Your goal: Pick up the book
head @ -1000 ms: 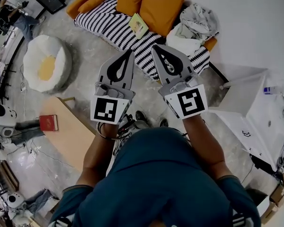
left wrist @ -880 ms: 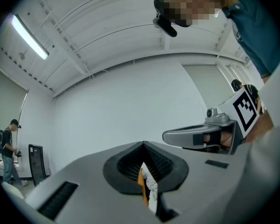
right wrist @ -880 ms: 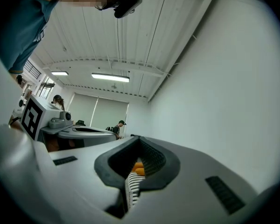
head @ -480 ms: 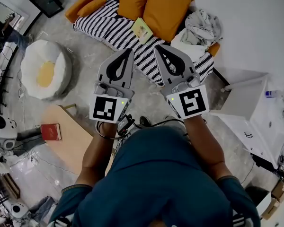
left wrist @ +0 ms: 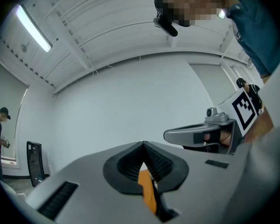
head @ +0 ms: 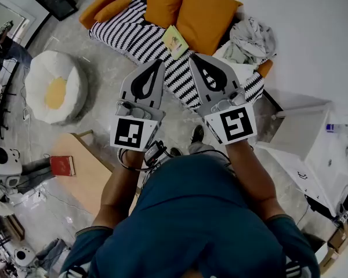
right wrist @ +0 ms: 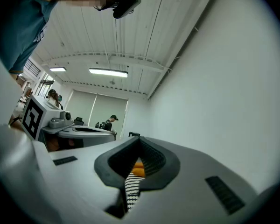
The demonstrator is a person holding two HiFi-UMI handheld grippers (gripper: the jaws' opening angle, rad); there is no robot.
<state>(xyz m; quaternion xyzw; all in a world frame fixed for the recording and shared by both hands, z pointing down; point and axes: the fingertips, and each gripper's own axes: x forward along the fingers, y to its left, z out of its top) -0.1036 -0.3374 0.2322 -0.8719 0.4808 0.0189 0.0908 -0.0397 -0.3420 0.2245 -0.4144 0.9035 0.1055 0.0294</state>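
Since the cover print on the pale green book (head: 175, 41) is too small to read, the only clear marks are the black-and-white square codes on the marker cubes (head: 133, 133). Book lies flat on the striped mattress (head: 133, 36), just beside the orange cushions (head: 206, 16), ahead of both tool tips. A red book (head: 62, 165) lies on the low wooden table (head: 95, 175), well apart to the left. Forearms reach forward side by side; left gripper (head: 157, 66) and right gripper (head: 195, 59) point roughly level. Both pairs of jaws are pressed together, pinching nothing.
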